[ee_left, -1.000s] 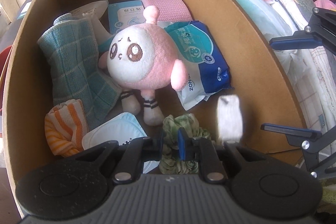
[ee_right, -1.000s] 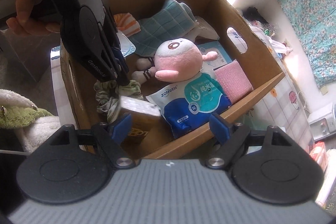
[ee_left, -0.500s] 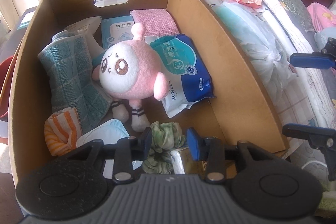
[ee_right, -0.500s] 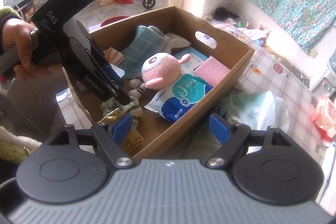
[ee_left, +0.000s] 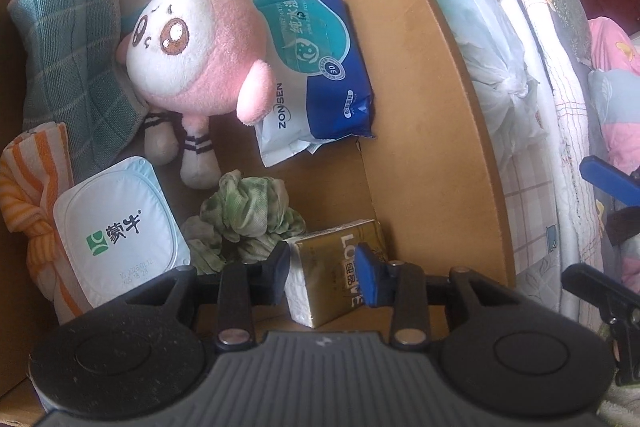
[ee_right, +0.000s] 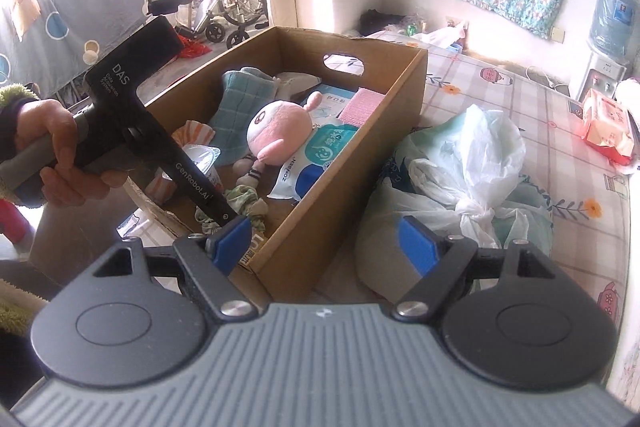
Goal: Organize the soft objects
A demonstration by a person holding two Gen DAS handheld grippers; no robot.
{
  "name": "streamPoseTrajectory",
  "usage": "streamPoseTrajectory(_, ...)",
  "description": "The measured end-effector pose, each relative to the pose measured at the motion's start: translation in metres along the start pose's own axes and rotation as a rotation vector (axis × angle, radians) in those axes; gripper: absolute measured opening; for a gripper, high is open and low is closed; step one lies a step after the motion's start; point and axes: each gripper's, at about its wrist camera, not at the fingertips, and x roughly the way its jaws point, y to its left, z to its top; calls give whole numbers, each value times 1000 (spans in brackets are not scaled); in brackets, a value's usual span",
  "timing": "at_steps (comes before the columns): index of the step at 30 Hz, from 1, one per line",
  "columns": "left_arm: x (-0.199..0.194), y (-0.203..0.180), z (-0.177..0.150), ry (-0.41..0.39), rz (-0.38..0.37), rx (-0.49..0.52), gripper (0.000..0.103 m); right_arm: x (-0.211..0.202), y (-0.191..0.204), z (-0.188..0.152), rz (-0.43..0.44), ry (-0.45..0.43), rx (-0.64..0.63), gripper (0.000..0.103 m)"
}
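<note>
The cardboard box point(ee_left: 420, 67) holds a pink plush point(ee_left: 200, 47), a wet-wipes pack point(ee_left: 320, 67), a teal towel point(ee_left: 68, 47), an orange-striped cloth point(ee_left: 32, 187), a yogurt cup point(ee_left: 116, 223) and a green scrunchie point(ee_left: 248, 211). A gold tissue pack point(ee_left: 328, 267) lies in the near right corner. My left gripper point(ee_left: 324, 267) points down over it, jaws apart, the pack showing in the gap. The right pad overlaps its gold face and I see no squeeze. My right gripper point(ee_right: 324, 243) is wide open and empty, outside the box point(ee_right: 352, 167).
A tied white plastic bag point(ee_right: 460, 167) sits on the checked bedcover beside the box. A red tissue pack point(ee_right: 608, 127) lies further right. A person's hand point(ee_right: 52, 143) grips the left tool's handle. A wheelchair point(ee_right: 232, 7) stands by the bright doorway.
The left jaws were shut and now stand apart. The tissue pack was in mid-air and now rests in the box corner under the left gripper. The right gripper drew back and rolled.
</note>
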Motion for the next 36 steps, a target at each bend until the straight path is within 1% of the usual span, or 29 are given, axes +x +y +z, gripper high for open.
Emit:
streamPoseTrajectory(3, 6, 1, 2, 2, -41, -28, 36, 3, -3, -2, 8, 1, 23, 81)
streamPoseTrajectory(8, 20, 3, 7, -10, -29, -60, 41, 7, -7, -9, 19, 7, 75, 81)
streamPoseTrajectory(12, 19, 4, 12, -48, -44, -72, 48, 7, -11, -17, 14, 6, 123, 81)
streamPoseTrajectory(14, 14, 5, 15, -78, -50, -75, 48, 8, -13, -21, 5, 3, 148, 81)
streamPoseTrajectory(16, 10, 4, 15, -107, -66, -81, 52, 8, -14, -24, -5, -2, 170, 81)
streamPoseTrajectory(17, 8, 3, 15, -118, -73, -84, 56, 8, -15, -27, -10, -7, 185, 81)
streamPoseTrajectory(19, 3, -2, 14, -150, -74, -78, 60, 8, -16, -30, -17, -17, 213, 81)
streamPoseTrajectory(22, -13, -11, 4, -225, -72, -46, 69, 9, -20, -36, -29, -31, 273, 81)
streamPoseTrajectory(24, -27, -20, -5, -286, -70, -15, 79, 8, -22, -40, -29, -45, 311, 82)
streamPoseTrajectory(28, -54, -41, -23, -403, -48, 39, 88, 1, -23, -46, -50, -97, 365, 85)
streamPoseTrajectory(30, -67, -52, -34, -471, -23, 61, 93, -2, -23, -49, -63, -120, 383, 88)
streamPoseTrajectory(34, -87, -67, -57, -599, 39, 87, 99, -9, -19, -55, -84, -143, 402, 92)
streamPoseTrajectory(36, -96, -73, -70, -659, 70, 100, 103, -12, -16, -57, -109, -148, 397, 101)
